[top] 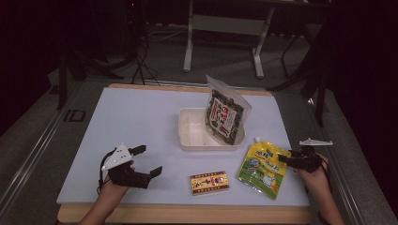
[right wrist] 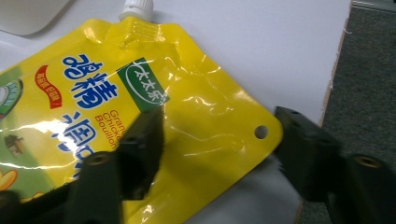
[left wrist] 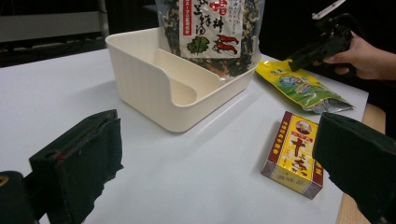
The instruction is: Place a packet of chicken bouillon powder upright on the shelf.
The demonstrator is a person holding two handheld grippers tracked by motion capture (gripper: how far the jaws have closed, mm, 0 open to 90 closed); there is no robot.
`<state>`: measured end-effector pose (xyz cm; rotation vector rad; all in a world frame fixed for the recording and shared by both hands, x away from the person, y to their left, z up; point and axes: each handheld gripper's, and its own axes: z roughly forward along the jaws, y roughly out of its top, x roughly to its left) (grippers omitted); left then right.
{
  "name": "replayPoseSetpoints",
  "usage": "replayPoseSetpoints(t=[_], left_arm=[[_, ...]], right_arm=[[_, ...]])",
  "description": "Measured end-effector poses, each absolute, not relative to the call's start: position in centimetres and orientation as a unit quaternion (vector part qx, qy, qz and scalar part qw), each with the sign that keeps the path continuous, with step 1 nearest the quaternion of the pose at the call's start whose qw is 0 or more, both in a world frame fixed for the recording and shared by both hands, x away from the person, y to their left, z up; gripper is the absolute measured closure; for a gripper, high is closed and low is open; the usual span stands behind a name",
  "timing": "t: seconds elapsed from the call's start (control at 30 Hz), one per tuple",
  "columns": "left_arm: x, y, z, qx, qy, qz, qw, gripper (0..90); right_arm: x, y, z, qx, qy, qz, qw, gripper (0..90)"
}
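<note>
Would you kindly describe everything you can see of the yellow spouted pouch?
The yellow pouch is a glossy, crinkled plastic bag with a white screw cap at its top, blue and red printing, a green logo patch and a punched hole in one corner. It lies flat on the white table, cap toward the cream tray. The right tool straddles its holed corner, jaws open.

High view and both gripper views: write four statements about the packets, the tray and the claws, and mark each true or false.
1. The seaweed bag stands in the cream tray. True.
2. The red and yellow box lies inside the tray. False: it lies on the table, in front of the tray.
3. The right claw is open around a corner of the yellow spouted pouch. True.
4. The left claw is shut on the box. False: it is open and empty.
</note>
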<state>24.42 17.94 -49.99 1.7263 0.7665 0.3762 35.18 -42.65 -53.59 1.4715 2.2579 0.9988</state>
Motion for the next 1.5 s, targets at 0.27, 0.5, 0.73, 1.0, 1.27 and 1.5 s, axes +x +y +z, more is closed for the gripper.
replayPoseSetpoints(t=[0.27, 0.5, 0.73, 1.0, 1.27, 1.5], left_arm=[[24.5, 17.9, -50.0, 0.737, 0.327, 0.159, 0.570, 1.6], [24.5, 17.8, -50.0, 0.738, 0.327, 0.160, 0.569, 1.6], [24.5, 17.8, -50.1, 0.738, 0.328, 0.158, 0.568, 1.6], [24.5, 17.8, -50.1, 0.739, 0.328, 0.156, 0.568, 1.6], [24.5, 17.8, -50.0, 0.739, 0.328, 0.154, 0.569, 1.6], [24.5, 17.8, -50.0, 0.738, 0.328, 0.153, 0.569, 1.6]], right_arm=[[34.9, -43.5, -52.7, 0.510, 0.763, 0.382, 0.108, 54.7], [35.1, -43.5, -53.0, 0.513, 0.771, 0.366, 0.094, 69.2], [35.1, -43.4, -52.7, 0.511, 0.781, 0.347, 0.094, 90.0], [34.5, -42.4, -50.5, 0.502, 0.784, 0.343, 0.124, 90.0], [33.2, -40.2, -47.3, 0.462, 0.798, 0.347, 0.171, 90.0], [31.9, -38.4, -44.2, 0.427, 0.805, 0.358, 0.205, 90.0]])
